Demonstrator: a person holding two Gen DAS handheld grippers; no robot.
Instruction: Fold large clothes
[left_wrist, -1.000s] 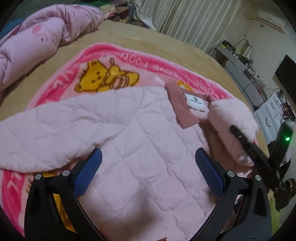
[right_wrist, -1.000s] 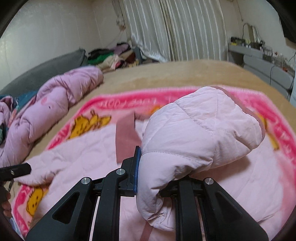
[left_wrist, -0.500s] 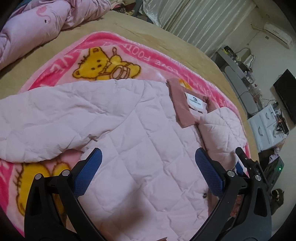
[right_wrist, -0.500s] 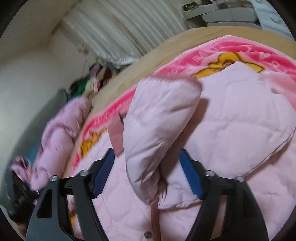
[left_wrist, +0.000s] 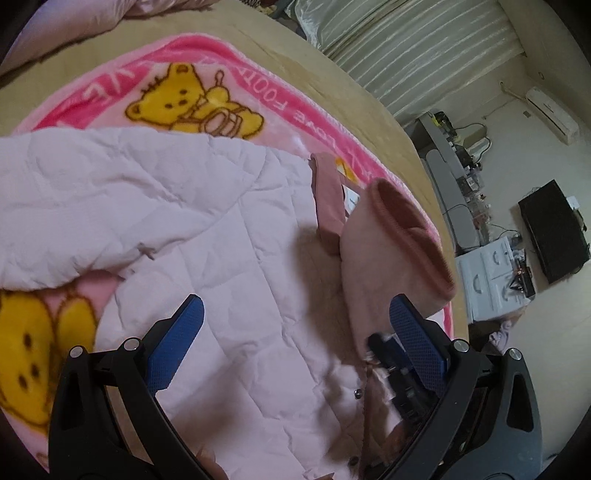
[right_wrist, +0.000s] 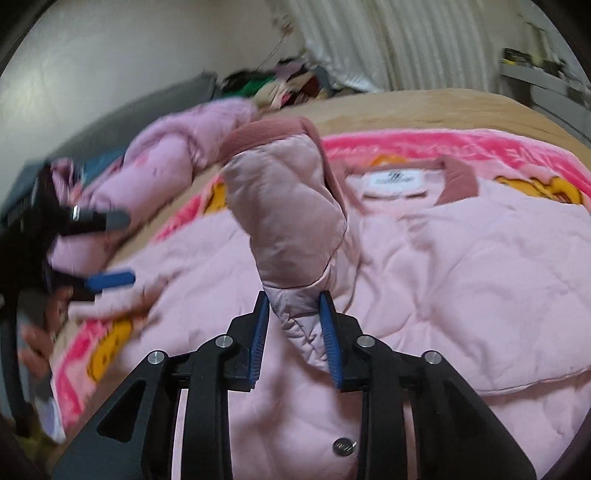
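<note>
A pale pink quilted jacket (left_wrist: 240, 240) lies spread, front open, on a pink bear blanket (left_wrist: 192, 99); its collar with a white label (right_wrist: 397, 181) points away from me. My right gripper (right_wrist: 293, 295) has its jaws closing on the sleeve (right_wrist: 288, 206), whose fabric fills the gap between the blue pads. The sleeve stands up above the jacket body with its dusty-rose cuff (left_wrist: 413, 221) on top. My left gripper (left_wrist: 297, 306) hovers open over the jacket's left half with nothing between its fingers. It also shows at the left of the right wrist view, left gripper (right_wrist: 120, 248).
The blanket lies on a tan bed (left_wrist: 295, 66). A bunched pink duvet (right_wrist: 177, 158) sits at the bed's far left, with piled clothes (right_wrist: 280, 81) and curtains behind. Off the bed's right side are a grey desk (left_wrist: 450, 184), white drawers (left_wrist: 491, 280) and a black screen (left_wrist: 550, 229).
The right gripper opened around the sleeve, then narrowed on it again, and moved left over the jacket body. The sleeve now stands higher. The left gripper rolled and stayed open.
</note>
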